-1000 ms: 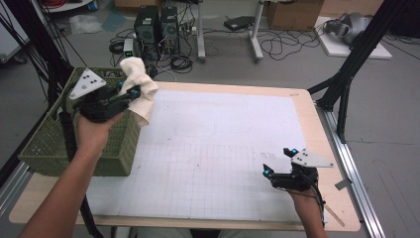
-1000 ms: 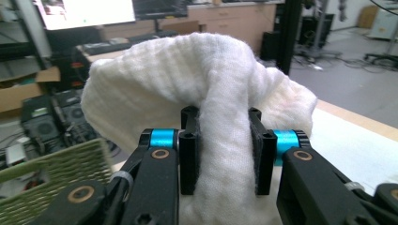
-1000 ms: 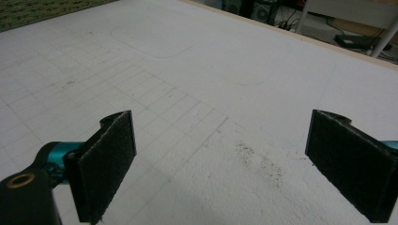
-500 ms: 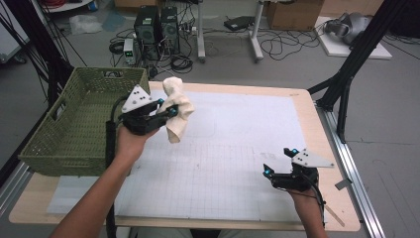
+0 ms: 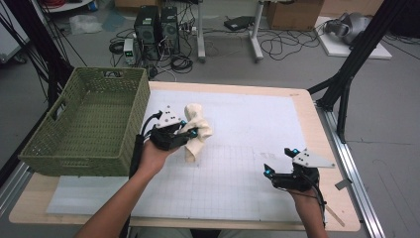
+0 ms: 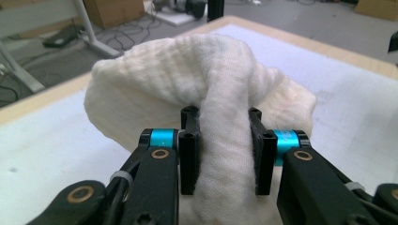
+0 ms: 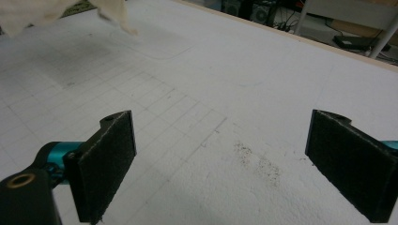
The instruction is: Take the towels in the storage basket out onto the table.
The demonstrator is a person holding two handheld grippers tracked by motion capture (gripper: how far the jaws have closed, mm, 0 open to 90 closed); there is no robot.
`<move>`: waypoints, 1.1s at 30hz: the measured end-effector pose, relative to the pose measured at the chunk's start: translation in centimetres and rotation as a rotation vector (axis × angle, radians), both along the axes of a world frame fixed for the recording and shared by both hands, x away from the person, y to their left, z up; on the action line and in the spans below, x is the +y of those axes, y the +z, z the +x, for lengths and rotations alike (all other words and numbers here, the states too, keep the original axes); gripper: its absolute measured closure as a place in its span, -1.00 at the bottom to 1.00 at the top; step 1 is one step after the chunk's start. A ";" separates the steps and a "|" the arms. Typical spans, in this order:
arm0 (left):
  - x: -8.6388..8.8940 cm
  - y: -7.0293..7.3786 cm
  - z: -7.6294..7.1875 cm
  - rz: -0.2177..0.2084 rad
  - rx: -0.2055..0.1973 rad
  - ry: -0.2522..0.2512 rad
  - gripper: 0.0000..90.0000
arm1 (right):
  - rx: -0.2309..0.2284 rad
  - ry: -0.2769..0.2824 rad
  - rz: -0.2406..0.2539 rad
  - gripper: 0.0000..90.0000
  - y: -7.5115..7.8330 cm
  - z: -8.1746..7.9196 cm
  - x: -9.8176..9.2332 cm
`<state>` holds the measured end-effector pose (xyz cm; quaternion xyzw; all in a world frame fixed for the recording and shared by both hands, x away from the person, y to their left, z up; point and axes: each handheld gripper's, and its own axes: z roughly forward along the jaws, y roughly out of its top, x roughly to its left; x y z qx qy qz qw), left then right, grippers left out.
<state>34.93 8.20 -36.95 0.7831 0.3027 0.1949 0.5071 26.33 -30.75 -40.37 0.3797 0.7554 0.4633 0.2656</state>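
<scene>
A person works at a counter covered by a white gridded mat. The left claw, at about 9 o'clock from the counter's middle, is clamped tight on a bunched cream cloth; the cloth bulges above the jaws and hangs down toward the mat. A green woven basket stands just beside it, at the counter's 9 o'clock edge. The right claw, at about 4 o'clock, rests low over the mat with its jaws spread wide and nothing between them.
</scene>
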 end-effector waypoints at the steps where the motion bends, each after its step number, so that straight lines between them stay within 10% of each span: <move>1: -0.2 -0.4 0.0 0.004 0.006 -0.002 0.57 | 0.000 0.000 -0.001 -0.82 0.0 0.0 0.0; 24: -5.2 -5.9 0.9 0.079 0.139 -0.038 0.44 | 0.002 0.006 -0.007 -0.82 -0.1 0.1 0.1; 33: -4.8 -6.2 1.3 0.040 0.162 -0.036 -0.07 | 0.004 0.006 -0.004 -0.82 -0.2 0.1 0.1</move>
